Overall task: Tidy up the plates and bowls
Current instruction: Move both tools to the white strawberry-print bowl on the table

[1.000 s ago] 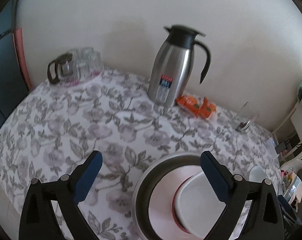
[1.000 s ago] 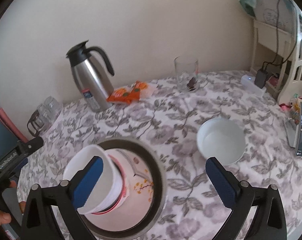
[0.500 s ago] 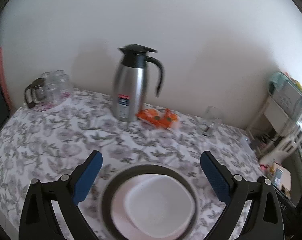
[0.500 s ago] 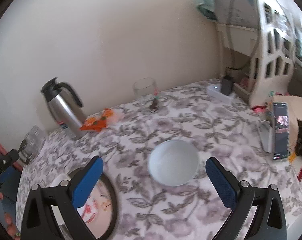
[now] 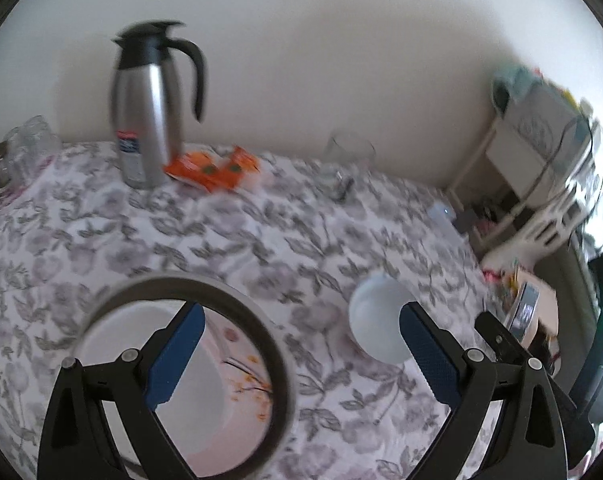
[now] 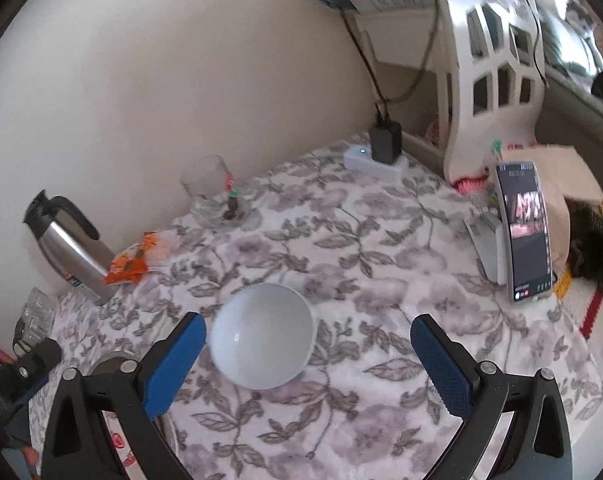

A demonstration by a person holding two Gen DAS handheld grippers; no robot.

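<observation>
A white bowl [image 6: 263, 344] sits alone on the floral tablecloth, just ahead of my right gripper [image 6: 307, 354], nearer its left finger; the gripper is open and empty. The bowl also shows in the left wrist view [image 5: 375, 320], by the right finger of my left gripper [image 5: 301, 354], which is open and empty. A grey-rimmed round pan [image 5: 261, 332] at lower left holds a pink flowered plate [image 5: 243, 376] with a white dish [image 5: 113, 344] on it. My left gripper's left finger hangs over the pan.
A steel thermos jug [image 5: 149, 100] stands at the back by the wall with an orange packet [image 5: 213, 168] beside it. A drinking glass [image 6: 207, 188], a power strip with charger [image 6: 381, 156], a phone [image 6: 525, 232] and a white shelf [image 6: 497, 60] sit at the right.
Both grippers have swung to the right. The white bowl now lies closer and between the right gripper's fingers. The pan has shifted to the left in the left wrist view.
</observation>
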